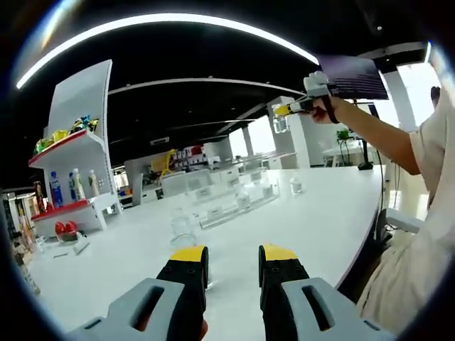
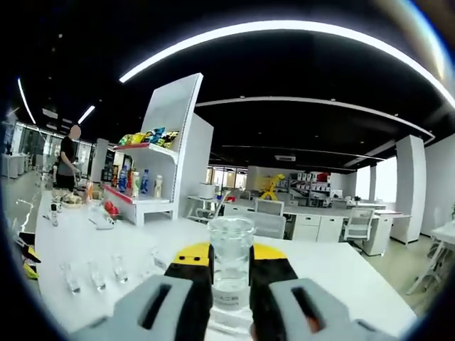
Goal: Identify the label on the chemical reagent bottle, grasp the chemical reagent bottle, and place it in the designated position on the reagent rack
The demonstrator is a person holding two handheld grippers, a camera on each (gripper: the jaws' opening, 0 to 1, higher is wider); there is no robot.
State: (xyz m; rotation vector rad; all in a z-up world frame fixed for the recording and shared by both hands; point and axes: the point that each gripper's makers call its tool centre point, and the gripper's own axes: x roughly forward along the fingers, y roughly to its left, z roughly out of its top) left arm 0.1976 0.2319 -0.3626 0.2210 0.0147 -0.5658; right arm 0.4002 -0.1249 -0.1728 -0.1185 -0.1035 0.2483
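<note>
In the right gripper view my right gripper is shut on a clear glass reagent bottle with a small label low on its front, too blurred to read. The left gripper view shows that same gripper raised high above the table, with the bottle hanging from its yellow tips. My left gripper stands open low over the white table, nothing between its jaws. A clear reagent rack lies mid-table. One clear bottle stands just in front of the left jaws and another stands farther right.
A white shelf unit with drink bottles and snacks stands at the table's far left. Several small clear bottles stand on the table at lower left in the right gripper view. A person stands far off. The table edge curves away on the right.
</note>
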